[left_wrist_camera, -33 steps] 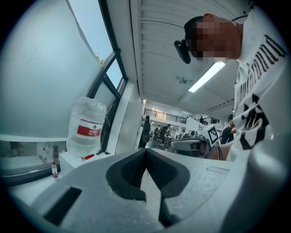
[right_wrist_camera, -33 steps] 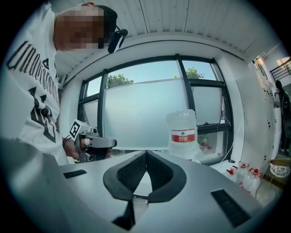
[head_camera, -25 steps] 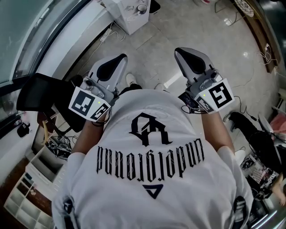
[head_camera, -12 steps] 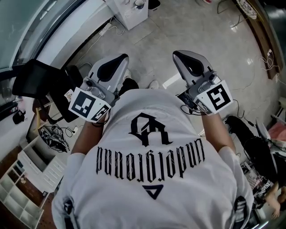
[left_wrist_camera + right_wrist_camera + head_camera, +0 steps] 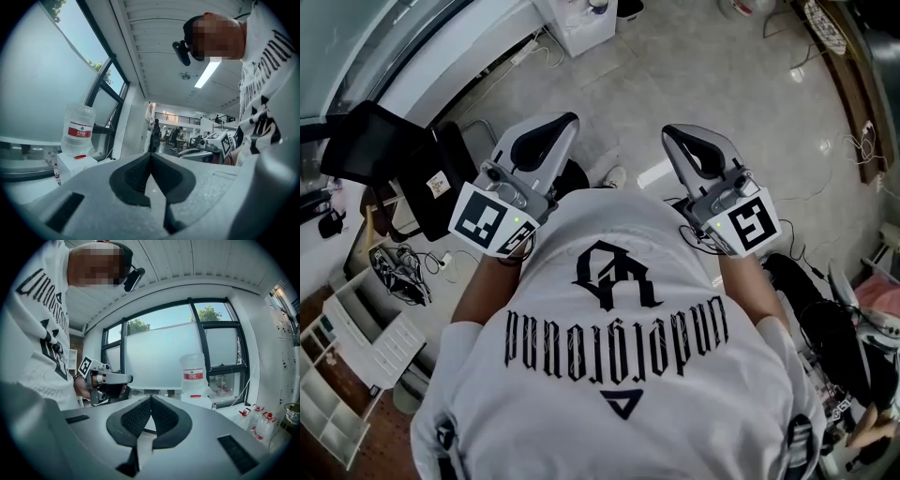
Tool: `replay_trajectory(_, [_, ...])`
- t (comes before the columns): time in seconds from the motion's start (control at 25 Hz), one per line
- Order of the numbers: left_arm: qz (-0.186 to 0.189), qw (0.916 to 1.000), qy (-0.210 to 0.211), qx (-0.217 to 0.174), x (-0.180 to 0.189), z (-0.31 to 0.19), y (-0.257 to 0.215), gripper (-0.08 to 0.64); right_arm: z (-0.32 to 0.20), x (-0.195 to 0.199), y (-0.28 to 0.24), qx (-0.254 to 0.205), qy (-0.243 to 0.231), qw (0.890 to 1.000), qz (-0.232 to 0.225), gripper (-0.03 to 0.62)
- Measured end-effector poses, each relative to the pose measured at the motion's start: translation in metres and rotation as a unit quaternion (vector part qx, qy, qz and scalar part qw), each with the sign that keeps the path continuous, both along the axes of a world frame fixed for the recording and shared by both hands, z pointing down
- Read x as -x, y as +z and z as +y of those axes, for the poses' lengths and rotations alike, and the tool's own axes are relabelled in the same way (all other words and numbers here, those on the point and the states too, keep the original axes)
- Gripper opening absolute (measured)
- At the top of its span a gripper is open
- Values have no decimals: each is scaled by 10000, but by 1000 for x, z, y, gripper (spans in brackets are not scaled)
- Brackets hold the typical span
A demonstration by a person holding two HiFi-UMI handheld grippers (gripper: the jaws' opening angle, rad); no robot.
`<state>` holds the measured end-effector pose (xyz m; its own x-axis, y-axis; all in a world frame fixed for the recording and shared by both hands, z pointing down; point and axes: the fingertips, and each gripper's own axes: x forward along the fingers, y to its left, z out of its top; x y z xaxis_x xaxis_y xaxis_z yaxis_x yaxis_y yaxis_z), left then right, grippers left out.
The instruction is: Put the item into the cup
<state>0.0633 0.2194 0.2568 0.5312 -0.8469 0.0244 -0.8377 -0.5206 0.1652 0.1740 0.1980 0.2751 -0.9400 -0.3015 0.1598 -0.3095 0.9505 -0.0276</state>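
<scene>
No cup and no item show in any view. In the head view both grippers are held up in front of the person's white printed shirt [image 5: 619, 328], pointing forward over the floor. My left gripper [image 5: 546, 133] is shut, and its dark pads [image 5: 140, 171] meet with nothing between them. My right gripper [image 5: 697, 142] is likewise shut and empty, its pads [image 5: 138, 416] pressed together. Each gripper view shows the other gripper beside it: the right gripper [image 5: 213, 140] and the left gripper [image 5: 108, 379].
A big water jug [image 5: 194, 376] stands on a white dispenser by the window; the jug [image 5: 78, 129] is also in the left gripper view. Spray bottles [image 5: 260, 420] are at the right. On the floor stand a black chair [image 5: 412, 173], a white shelf unit [image 5: 347, 356] and a white cabinet [image 5: 581, 23].
The floor and furniture have slid across the head view as the person moves and turns. Both grippers stay shut at chest height, shifted slightly.
</scene>
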Motion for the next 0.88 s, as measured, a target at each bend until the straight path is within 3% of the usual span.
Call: replay_trajectory(0.88, [11, 9999, 107, 37, -11, -9, 1, 15, -12, -4, -5, -22, 87, 9999, -88, 15])
